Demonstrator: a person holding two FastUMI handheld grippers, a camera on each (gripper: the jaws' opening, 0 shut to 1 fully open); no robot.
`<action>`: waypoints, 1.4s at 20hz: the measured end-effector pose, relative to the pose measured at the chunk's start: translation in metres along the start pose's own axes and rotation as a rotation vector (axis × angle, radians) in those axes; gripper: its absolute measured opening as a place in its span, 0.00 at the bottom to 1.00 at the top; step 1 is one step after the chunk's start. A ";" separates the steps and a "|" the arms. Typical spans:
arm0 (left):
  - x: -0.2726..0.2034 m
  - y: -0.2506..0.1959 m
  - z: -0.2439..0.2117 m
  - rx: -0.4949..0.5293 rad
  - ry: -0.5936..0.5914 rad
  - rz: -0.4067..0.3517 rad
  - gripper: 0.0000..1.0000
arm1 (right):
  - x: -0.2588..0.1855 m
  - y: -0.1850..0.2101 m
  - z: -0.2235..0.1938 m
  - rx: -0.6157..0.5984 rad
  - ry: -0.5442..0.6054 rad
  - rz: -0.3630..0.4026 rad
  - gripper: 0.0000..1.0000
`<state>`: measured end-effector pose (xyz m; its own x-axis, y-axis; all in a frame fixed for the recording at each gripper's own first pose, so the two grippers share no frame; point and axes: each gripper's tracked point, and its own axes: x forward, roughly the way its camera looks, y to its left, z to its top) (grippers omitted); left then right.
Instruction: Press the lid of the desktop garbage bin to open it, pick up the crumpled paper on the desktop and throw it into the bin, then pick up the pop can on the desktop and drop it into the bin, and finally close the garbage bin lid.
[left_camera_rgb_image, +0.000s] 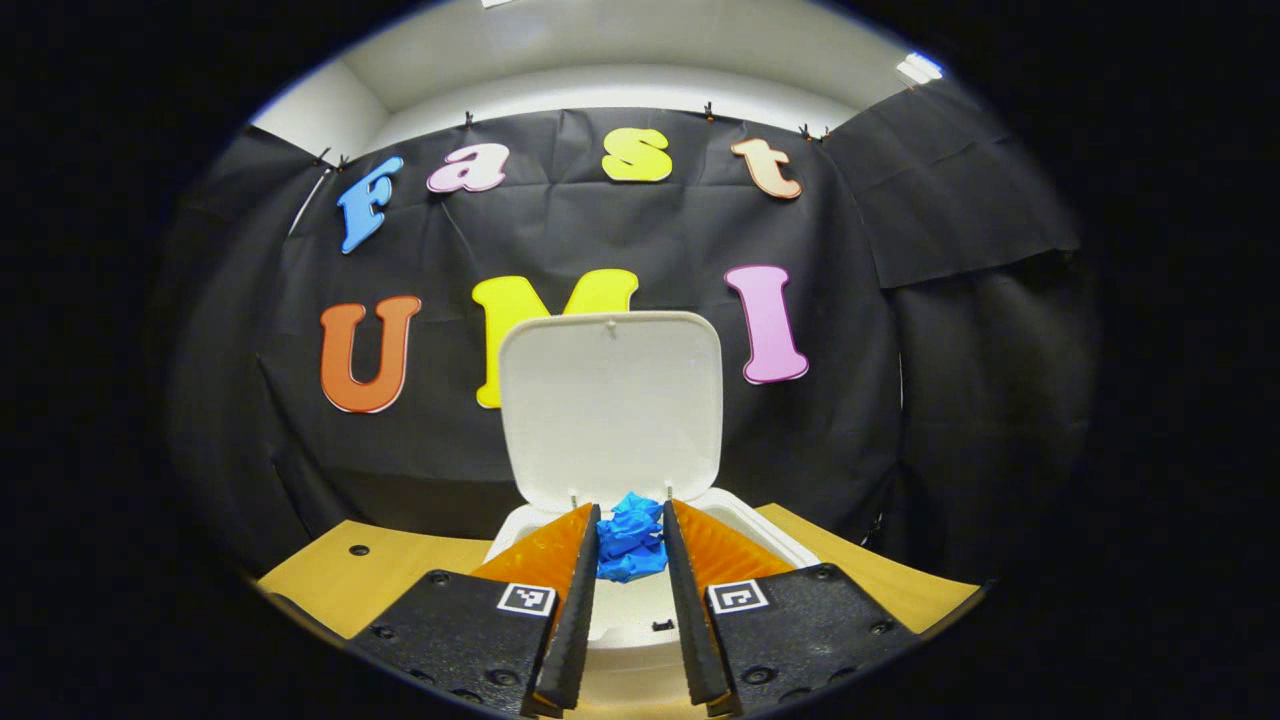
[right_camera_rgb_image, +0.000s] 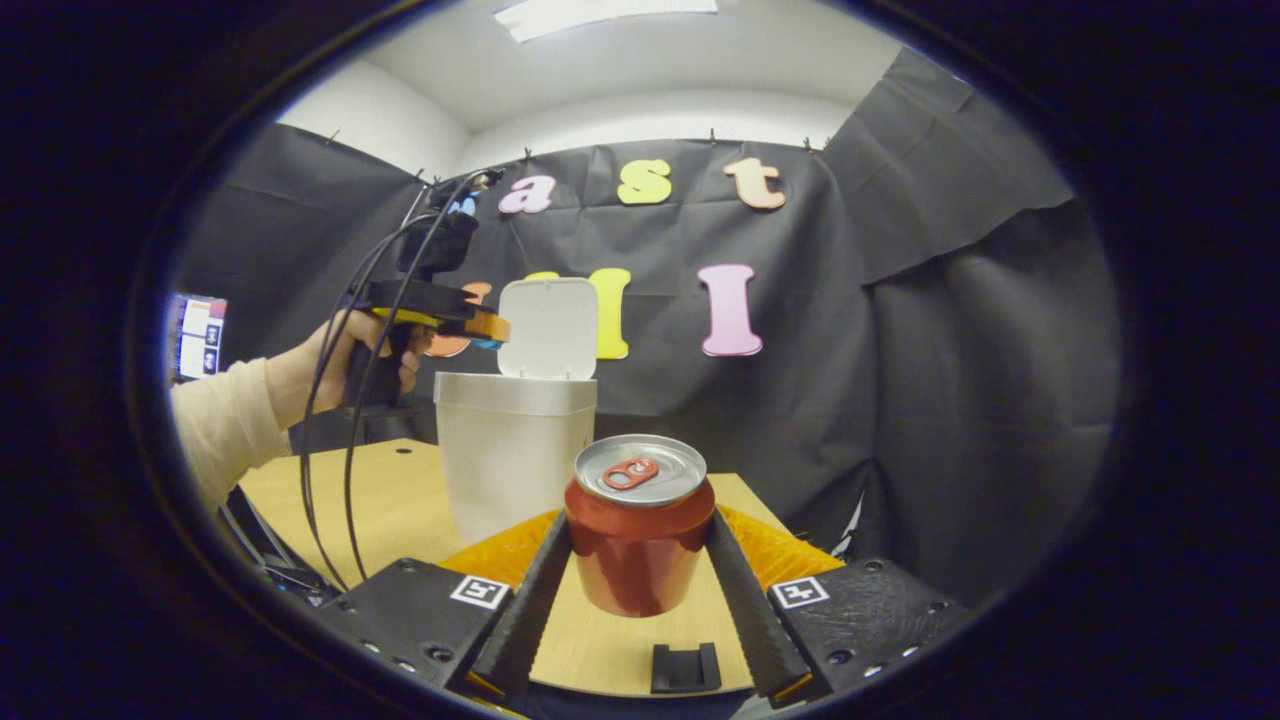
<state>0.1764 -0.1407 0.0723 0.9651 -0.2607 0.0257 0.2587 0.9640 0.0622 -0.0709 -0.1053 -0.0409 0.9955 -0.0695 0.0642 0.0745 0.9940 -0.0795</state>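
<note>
- Left gripper view: your left gripper (left_camera_rgb_image: 630, 545) sits over the open white plastic desktop bin (left_camera_rgb_image: 790, 545), fingers narrowly parted and pinching the crumpled blue paper (left_camera_rgb_image: 630, 538) between their tips; white lid (left_camera_rgb_image: 610, 405) stands upright behind.
- Right gripper view: your right gripper (right_camera_rgb_image: 638, 560) has the red pop can with silver top (right_camera_rgb_image: 638, 530) upright between its fingers, both sides touching it; can bottom looks just off the wood.
- Same view: left gripper (right_camera_rgb_image: 470, 325) held by your hand (right_camera_rgb_image: 340, 370), cream sleeve, cables hanging, at the bin's rim; paper barely visible there.
- Bin inside hidden from the right.
- Light wooden table (right_camera_rgb_image: 400, 500); black cloth wall, white ceiling.
</note>
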 end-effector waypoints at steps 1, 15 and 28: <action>0.011 0.000 -0.006 0.002 0.008 0.008 0.41 | 0.001 0.004 -0.003 0.000 0.008 0.014 0.80; 0.002 -0.026 -0.016 -0.073 0.048 -0.060 0.92 | 0.010 -0.013 -0.025 -0.011 0.074 -0.039 0.80; -0.125 0.016 0.005 -0.012 -0.012 0.066 0.96 | 0.012 0.001 -0.004 -0.021 0.053 -0.041 0.80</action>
<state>0.0598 -0.0932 0.0754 0.9796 -0.1966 0.0410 0.1946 0.9797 0.0477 -0.0583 -0.1056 -0.0442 0.9933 -0.1149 0.0151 0.1159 0.9883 -0.0988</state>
